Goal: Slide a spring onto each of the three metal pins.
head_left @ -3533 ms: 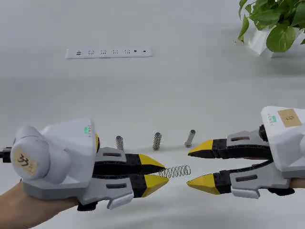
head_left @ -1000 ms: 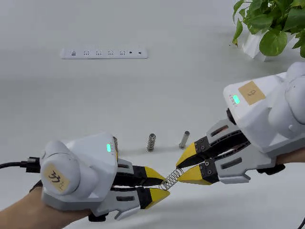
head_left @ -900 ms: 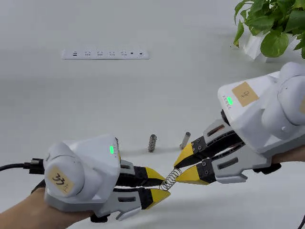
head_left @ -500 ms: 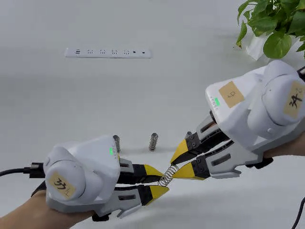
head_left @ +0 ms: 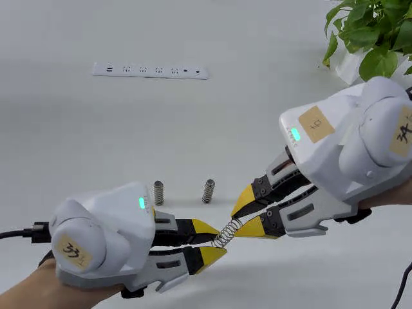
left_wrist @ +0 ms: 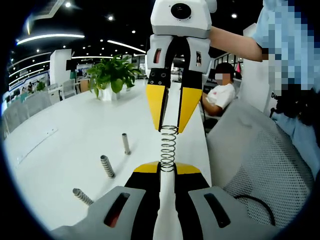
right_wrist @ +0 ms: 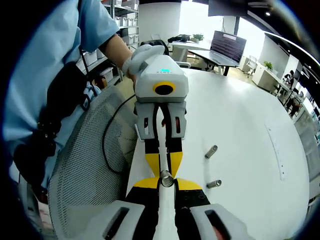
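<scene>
Held off the counter [head_left: 96,141], the loose spring [head_left: 225,233] stretches between the two: left claw [head_left: 217,241] pinched narrow on its lower end, right claw [head_left: 237,223] likewise closed on the upper, apparently a handover to aim it at the bare pin [left_wrist: 126,143].

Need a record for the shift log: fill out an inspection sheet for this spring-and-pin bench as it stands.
Surface: white tabletop, smooth.
Job's things: loose steel coil spring held at both ends; left metal pin and middle metal pin each wear a spring; third metal pin bare.
Clutter: white power strip at the far side.
Grippers: left gripper and right gripper both shut on the loose spring.
Cables: black cable leaves the left gripper.
Surroundings: green potted plant, pale mesh chair.
</scene>
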Available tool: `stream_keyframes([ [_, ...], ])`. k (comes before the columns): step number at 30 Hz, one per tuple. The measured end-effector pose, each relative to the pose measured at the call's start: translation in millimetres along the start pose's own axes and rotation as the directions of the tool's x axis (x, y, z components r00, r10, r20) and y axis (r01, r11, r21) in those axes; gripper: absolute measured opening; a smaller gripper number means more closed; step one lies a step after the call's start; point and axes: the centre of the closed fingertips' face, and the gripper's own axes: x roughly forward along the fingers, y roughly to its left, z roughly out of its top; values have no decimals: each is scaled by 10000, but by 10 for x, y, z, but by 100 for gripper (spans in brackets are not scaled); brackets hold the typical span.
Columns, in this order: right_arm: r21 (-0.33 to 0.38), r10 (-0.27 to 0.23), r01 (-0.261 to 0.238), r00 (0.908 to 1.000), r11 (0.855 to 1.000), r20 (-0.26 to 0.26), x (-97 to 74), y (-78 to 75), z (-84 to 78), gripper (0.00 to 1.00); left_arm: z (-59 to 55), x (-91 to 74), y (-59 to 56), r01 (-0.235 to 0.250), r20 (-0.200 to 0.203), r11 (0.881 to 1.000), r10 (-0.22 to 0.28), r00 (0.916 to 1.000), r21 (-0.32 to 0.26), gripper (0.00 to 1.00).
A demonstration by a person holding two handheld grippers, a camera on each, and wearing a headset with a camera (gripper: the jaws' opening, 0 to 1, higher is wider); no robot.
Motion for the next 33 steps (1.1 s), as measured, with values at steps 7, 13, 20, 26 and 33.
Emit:
stream_keyframes([
  [7,-123,58,-61,9996,9999,-292,7,-24,18,17,4,-6,30,-280,104,9996,280,9996,-23,6],
  [13,-548,192,-248,9947,9982,-1005,45,-75,-35,19,-32,-4,49,-512,-4,9987,512,9987,-12,6],
  [20,-497,873,-948,9868,9943,-1361,146,-46,-33,17,-29,1,75,-760,31,9971,760,9971,-92,6],
  [26,-404,1052,-1122,9836,9929,-1465,183,-67,-50,14,5,8,63,-832,185,9964,835,9963,-150,6],
  [33,-371,1296,-1368,9794,9899,-1547,204,-41,-67,10,55,12,71,-884,389,9958,893,9952,-254,6],
])
